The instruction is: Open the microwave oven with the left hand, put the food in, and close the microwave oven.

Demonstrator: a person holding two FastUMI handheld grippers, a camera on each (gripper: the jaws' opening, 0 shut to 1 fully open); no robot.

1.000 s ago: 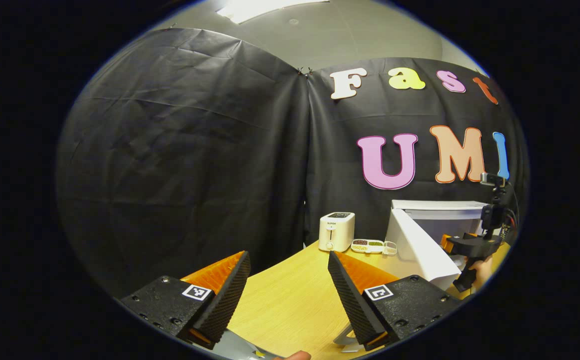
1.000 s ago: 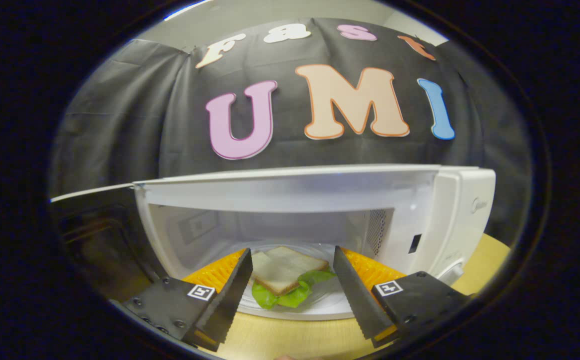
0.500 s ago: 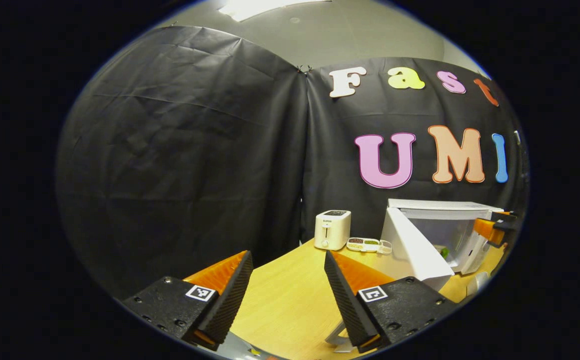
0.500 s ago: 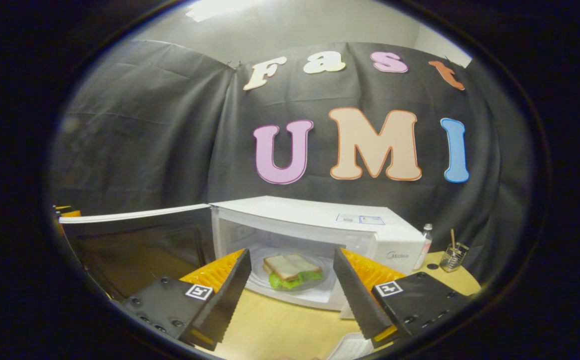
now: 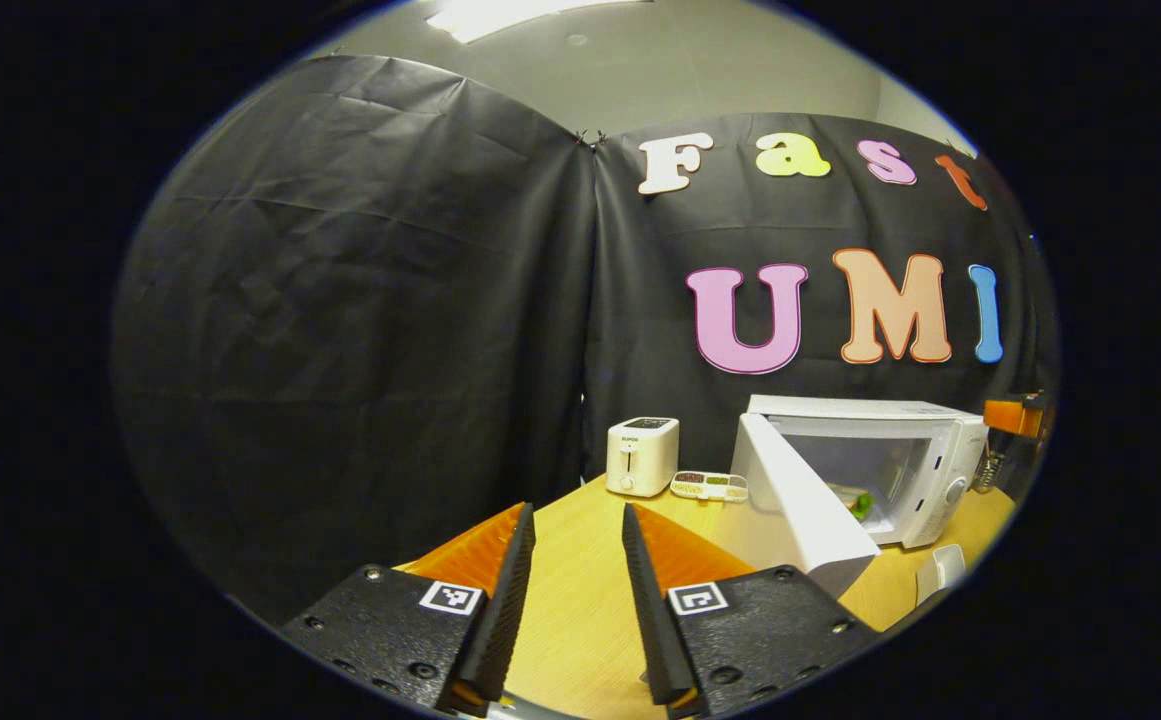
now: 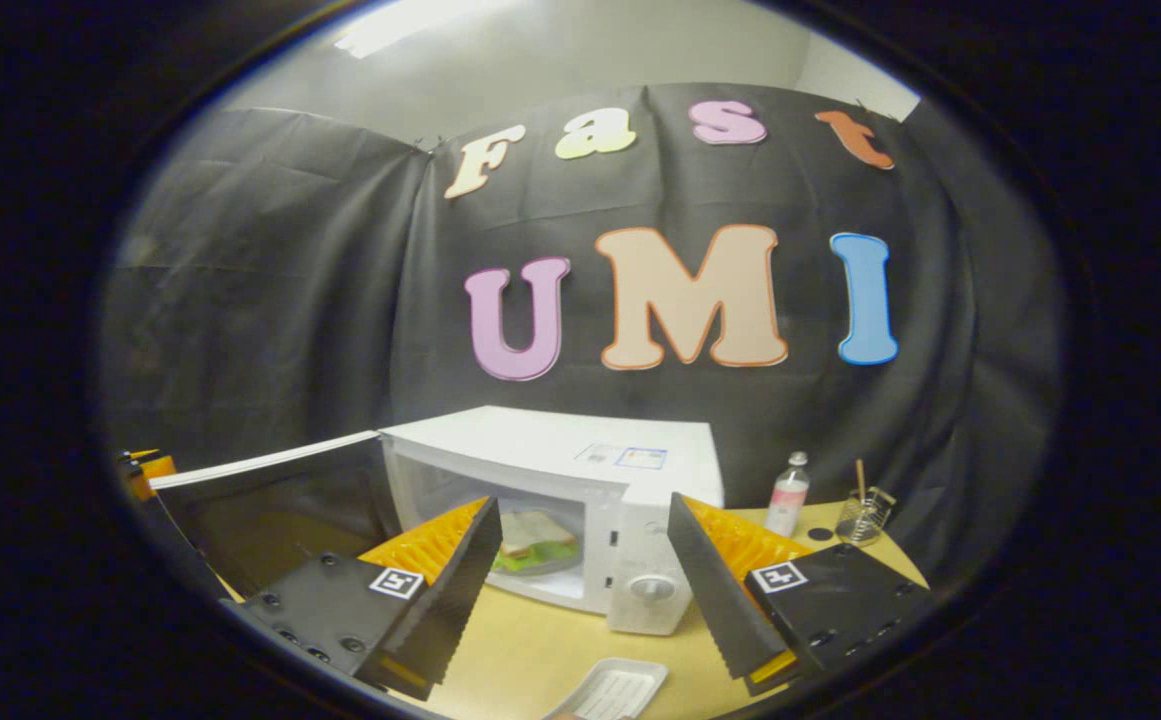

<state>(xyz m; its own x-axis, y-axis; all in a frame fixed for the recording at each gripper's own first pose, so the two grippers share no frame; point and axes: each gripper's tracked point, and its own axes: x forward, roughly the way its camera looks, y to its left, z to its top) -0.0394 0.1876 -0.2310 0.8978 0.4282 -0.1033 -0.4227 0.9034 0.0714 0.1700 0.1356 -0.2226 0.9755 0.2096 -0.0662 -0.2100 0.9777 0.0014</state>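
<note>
One microwave oven (image 6: 580,500) is seen on the wooden desk (image 5: 580,590), its door (image 5: 800,510) swung wide open. One sandwich (image 6: 532,535) lies inside on the turntable. One toaster (image 5: 642,456), one divided dish (image 5: 708,486), one small bottle (image 6: 787,495), one glass (image 6: 860,515) and one white tray (image 6: 612,688) are counted. The left hand-held gripper (image 5: 573,600) is narrowly parted, holding nothing; the right hand-held gripper (image 6: 580,580) is spread wide, empty. Black cloth walls the booth.

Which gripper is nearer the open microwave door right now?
Left, I judge. The microwave door swings out just ahead-right of the left gripper; the right gripper faces the microwave's front, the door off to its left.
</note>
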